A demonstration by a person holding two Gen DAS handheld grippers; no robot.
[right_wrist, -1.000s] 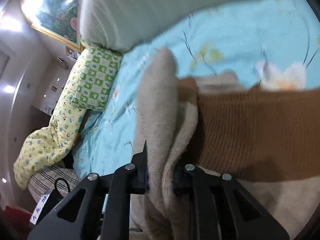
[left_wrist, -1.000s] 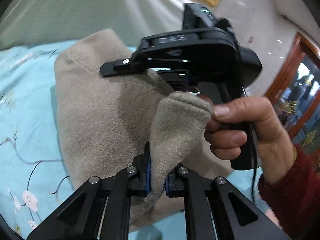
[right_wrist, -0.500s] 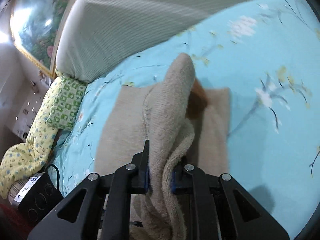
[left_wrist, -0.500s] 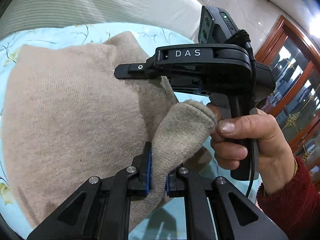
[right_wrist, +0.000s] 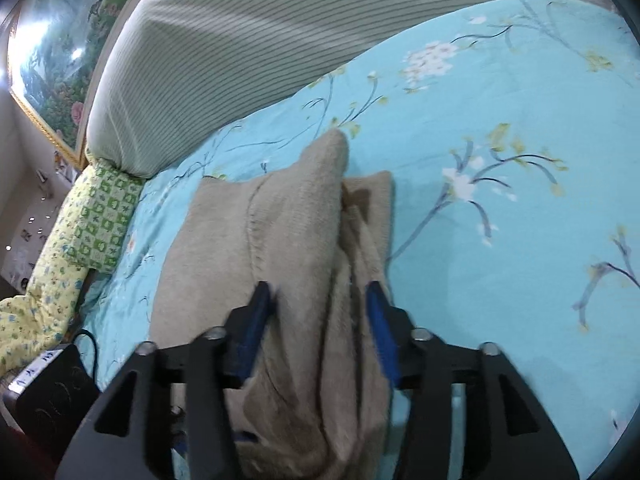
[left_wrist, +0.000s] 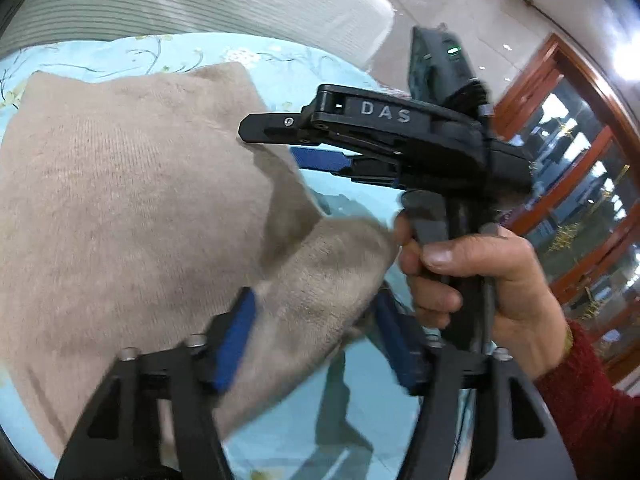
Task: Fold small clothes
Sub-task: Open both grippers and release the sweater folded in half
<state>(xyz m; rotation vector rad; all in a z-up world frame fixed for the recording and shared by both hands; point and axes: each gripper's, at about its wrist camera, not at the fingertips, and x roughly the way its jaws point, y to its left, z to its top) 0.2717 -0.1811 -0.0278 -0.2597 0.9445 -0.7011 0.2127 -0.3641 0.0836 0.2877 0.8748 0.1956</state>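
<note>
A beige knitted garment [left_wrist: 120, 208] lies folded on the light blue flowered bedsheet [left_wrist: 280, 56]. My left gripper [left_wrist: 316, 328] is open, its blue pads spread either side of a raised fold of the garment. The right gripper's body shows in the left wrist view [left_wrist: 384, 136], held by a hand just right of the garment, its fingers apart. In the right wrist view the garment [right_wrist: 280, 240] lies ahead and between the fingers of my open right gripper [right_wrist: 320, 316], with a little brown cloth showing under its right edge.
A striped grey-white bolster [right_wrist: 248, 40] runs along the far side of the bedsheet [right_wrist: 500, 200]. A green checked pillow [right_wrist: 100, 216] and a yellow flowered quilt [right_wrist: 28, 312] lie at the left. A black box [right_wrist: 48, 392] with a cable sits at the bed's left edge. A wooden glass-fronted cabinet [left_wrist: 580, 160] stands at the right.
Both grippers were shut on the garment and have opened, letting it go. The garment has settled lower onto the bed. The right gripper has drawn back a little to the right.
</note>
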